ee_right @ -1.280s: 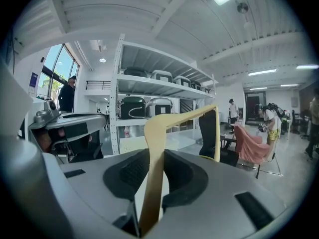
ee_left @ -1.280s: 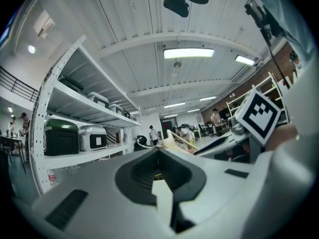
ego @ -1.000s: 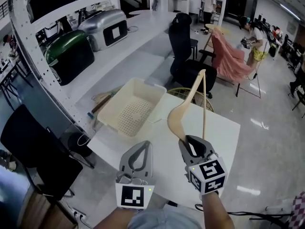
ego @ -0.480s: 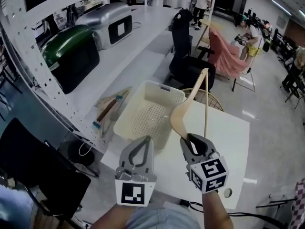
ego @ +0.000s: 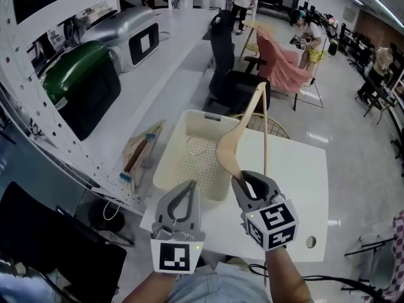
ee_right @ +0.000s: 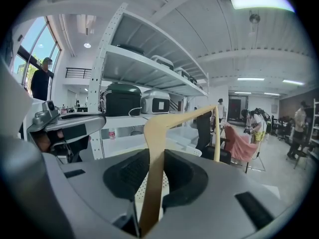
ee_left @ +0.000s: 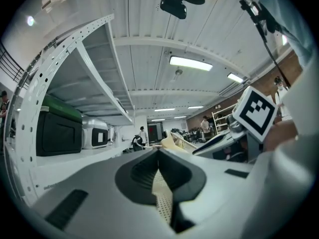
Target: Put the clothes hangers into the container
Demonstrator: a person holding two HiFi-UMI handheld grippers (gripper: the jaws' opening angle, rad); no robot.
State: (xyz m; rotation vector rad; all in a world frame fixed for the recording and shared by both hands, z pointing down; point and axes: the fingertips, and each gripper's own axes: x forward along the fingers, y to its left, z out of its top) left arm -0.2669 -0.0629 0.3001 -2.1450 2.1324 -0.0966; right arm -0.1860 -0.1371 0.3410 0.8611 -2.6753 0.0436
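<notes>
A person's right gripper (ego: 248, 183) is clenched on one end of a pale wooden clothes hanger (ego: 235, 145), holding it clear of the white square table (ego: 297, 175). The hanger's curved body rises over the near right corner of a cream plastic basket with a perforated floor (ego: 169, 151). Seen from the right gripper view, the wood (ee_right: 155, 148) runs straight up between the two jaws, pinched on both sides. The left gripper (ego: 187, 187) hovers just beside it, its jaw tips pressed together with nothing in them, as the left gripper view (ee_left: 158, 152) confirms. The basket sits on the table's far left part, against a white shelf unit carrying a dark green case (ego: 82, 87) and a silver case (ego: 129, 33). A black office chair (ego: 230, 74) stands beyond the table.
</notes>
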